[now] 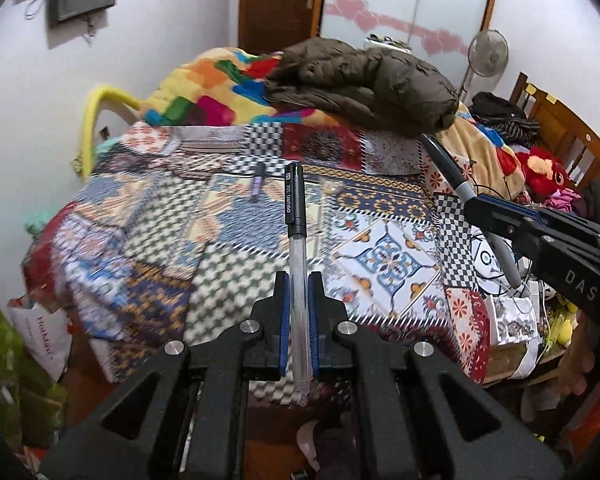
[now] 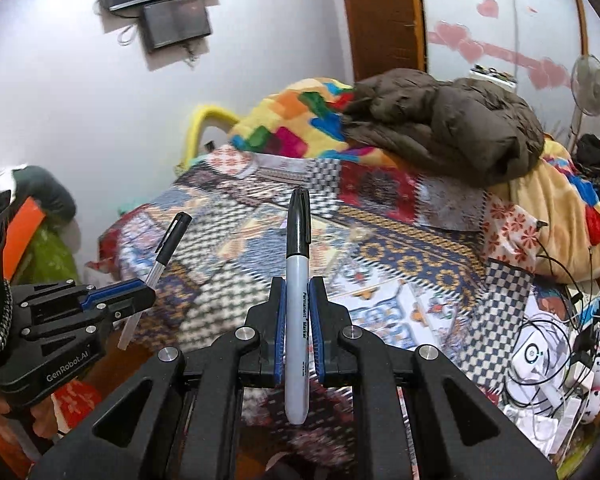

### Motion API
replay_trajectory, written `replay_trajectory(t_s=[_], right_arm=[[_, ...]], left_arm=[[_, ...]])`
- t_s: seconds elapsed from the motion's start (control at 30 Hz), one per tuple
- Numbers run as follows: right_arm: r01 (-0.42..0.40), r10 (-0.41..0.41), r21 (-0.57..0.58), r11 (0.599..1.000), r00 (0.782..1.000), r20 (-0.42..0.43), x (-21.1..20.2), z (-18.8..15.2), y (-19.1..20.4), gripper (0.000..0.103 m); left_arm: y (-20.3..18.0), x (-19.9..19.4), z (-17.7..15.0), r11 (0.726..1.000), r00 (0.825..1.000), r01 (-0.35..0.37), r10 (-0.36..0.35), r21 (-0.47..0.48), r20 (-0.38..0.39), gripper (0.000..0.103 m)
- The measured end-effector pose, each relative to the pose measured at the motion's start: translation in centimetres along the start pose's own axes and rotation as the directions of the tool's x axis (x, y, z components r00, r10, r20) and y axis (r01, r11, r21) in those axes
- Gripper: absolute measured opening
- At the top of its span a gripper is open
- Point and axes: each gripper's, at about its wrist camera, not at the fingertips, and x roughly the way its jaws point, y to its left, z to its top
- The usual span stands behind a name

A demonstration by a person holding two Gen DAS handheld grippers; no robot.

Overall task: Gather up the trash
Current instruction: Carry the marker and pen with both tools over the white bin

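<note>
The left tongs clamped a pen and the right tongs a marker, both lengthwise, black caps pointing forward over the bed.

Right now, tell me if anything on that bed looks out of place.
One small purple pen-like item lies loose on the patterned bedspread, apart from the rest. The left gripper holds a clear pen, the right gripper a permanent marker.

small purple item on the bedspread, possibly a pen, blurred.
</note>
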Motion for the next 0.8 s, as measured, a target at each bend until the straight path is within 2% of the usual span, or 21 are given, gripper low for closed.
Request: replay_trajectory(t_s=[0.23,0.37,0.53,0.8], right_arm=[[-0.051,0.052,-0.069,0.996,0.999,0.009,-2.2,-1.4,6.0,0.011],[-0.109,0.11,-0.096,0.989,0.994,0.006,-2.8,-2.7,9.7,0.011],[-0.171,0.171,-0.15,0.974,0.985,-0.015,-3.0,-4.4,14.5,0.011],[-0.252,0.233,-0.241,0.937,0.967,-0.106,-1.3,-7.5,21.7,0.011]], left_arm=[[4.5,-6.5,-4.8,0.996,0.998,-0.053,0.056,-0.07,0.039,0.007],[6.8,-9.5,-7.8,0.99,0.995,-0.083,0.09,-0.117,0.054,0.007],[10.0,-11.9,-11.5,0.977,0.991,-0.12,0.129,-0.174,0.042,0.007],[15.0,-14.3,-17.4,0.946,0.984,-0.172,0.18,-0.275,0.006,0.007]])
